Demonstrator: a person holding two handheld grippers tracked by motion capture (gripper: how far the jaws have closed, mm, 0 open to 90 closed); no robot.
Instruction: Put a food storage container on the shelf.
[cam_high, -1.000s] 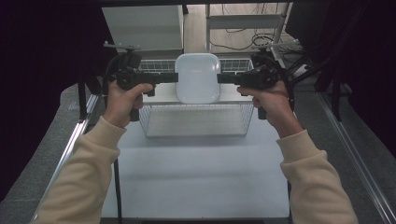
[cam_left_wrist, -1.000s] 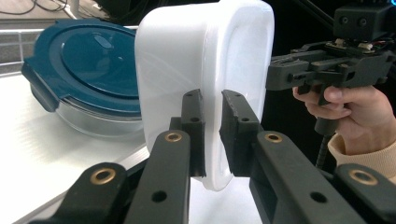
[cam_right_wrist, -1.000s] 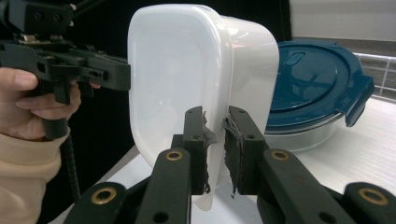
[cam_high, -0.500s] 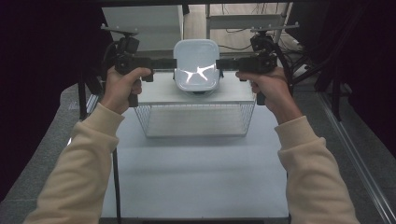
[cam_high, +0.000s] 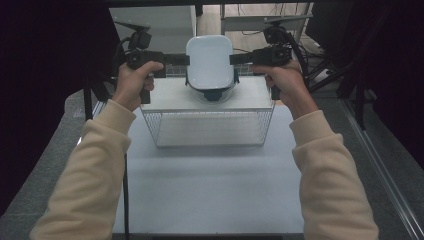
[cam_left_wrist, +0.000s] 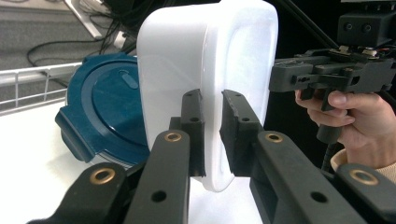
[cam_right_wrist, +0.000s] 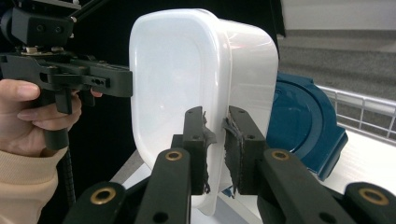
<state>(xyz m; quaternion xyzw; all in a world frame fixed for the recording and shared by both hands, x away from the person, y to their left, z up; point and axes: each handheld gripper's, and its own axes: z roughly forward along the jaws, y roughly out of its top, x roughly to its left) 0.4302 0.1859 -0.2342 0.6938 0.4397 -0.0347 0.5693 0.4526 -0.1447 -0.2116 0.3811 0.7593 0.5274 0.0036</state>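
Note:
A white plastic container (cam_high: 210, 62) hangs in the air, tipped up on edge, over a dark blue lid (cam_high: 212, 94) that lies on the rack's white top. My left gripper (cam_high: 186, 60) is shut on the container's left rim, and my right gripper (cam_high: 233, 58) is shut on its right rim. In the left gripper view the jaws (cam_left_wrist: 212, 135) pinch the container's wall (cam_left_wrist: 205, 70), with the lid (cam_left_wrist: 100, 107) behind it. In the right gripper view the gripper (cam_right_wrist: 215, 149) clamps the opposite wall (cam_right_wrist: 187, 79), and the lid (cam_right_wrist: 303, 126) sits behind on the right.
The white wire rack (cam_high: 210, 127) stands at the far middle of the white table mat (cam_high: 210, 190). Dark frame poles (cam_high: 350, 75) and cables lie beyond and to the right. A grey floor strip (cam_high: 60, 150) runs along the left.
Both grippers have raised the container off the rack top and carried it away from the person, tipping it up. The blue lid beneath it has come into sight.

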